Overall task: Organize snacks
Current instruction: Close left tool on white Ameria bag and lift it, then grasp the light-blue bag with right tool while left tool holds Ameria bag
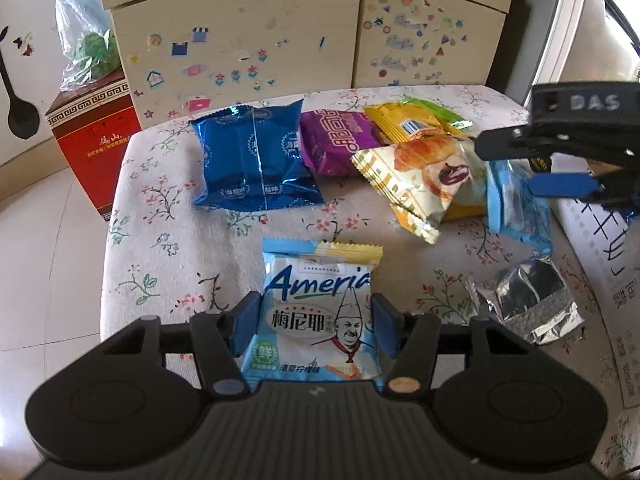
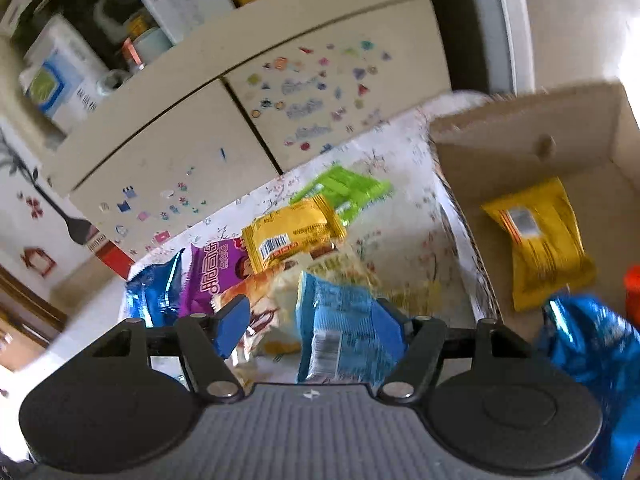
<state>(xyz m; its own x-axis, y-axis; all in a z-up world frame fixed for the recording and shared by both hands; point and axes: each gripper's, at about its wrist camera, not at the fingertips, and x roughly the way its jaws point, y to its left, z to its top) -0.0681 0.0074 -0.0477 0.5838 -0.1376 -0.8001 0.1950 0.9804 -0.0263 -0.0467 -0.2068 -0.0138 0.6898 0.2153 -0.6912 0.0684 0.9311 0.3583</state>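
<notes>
So the left gripper (image 1: 316, 330) has its fingers clamped on both side edges of a light blue Ameria cookie pack (image 1: 318, 312), sitting on the flowery surface (image 1: 168, 216) at the near edge. The right gripper (image 2: 316, 326) has its fingers apart, with a blue snack bag (image 2: 344, 328) between them, leaning on the right finger (image 2: 394, 326); it's blurry. Cardboard box (image 2: 520, 136) on the right holds a yellow pack (image 2: 544, 240).

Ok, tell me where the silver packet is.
In the left wrist view, the silver packet lies at the right of the floral table, just right of the Ameria packet and in front of a light blue packet.
</notes>
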